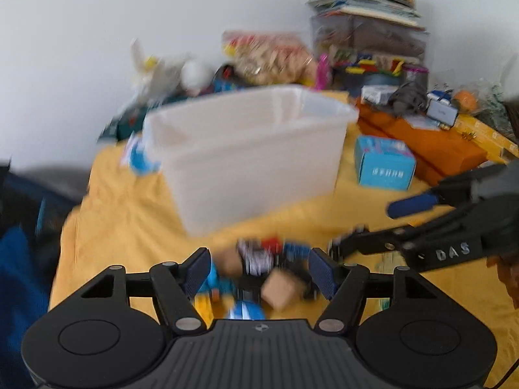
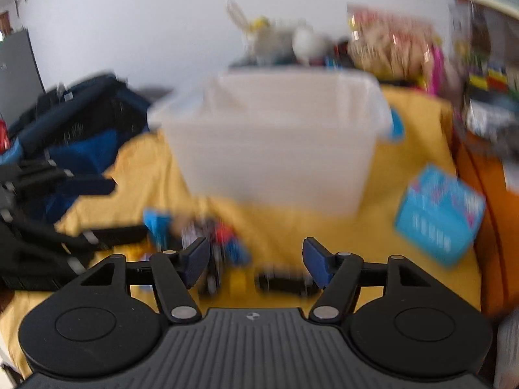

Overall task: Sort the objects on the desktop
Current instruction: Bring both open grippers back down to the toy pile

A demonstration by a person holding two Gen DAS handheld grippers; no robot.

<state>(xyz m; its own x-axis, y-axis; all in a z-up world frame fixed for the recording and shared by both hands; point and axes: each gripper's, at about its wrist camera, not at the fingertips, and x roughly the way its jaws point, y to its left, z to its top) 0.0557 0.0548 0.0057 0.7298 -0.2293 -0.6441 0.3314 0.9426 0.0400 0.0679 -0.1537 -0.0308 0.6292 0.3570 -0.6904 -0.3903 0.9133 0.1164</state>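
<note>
Both jaws spread, left gripper (image 1: 259,274) straddles small toys (image 1: 259,269), likely light and rigid, best pinched across their flat sides.

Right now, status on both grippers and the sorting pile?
Left gripper open over toy pile, nothing held. Right gripper open, empty. White bin behind pile, path clear.

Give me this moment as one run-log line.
left gripper: open, over toy pile | right gripper: open, empty | white bin: upright on yellow cloth | blue box: beside bin
</note>
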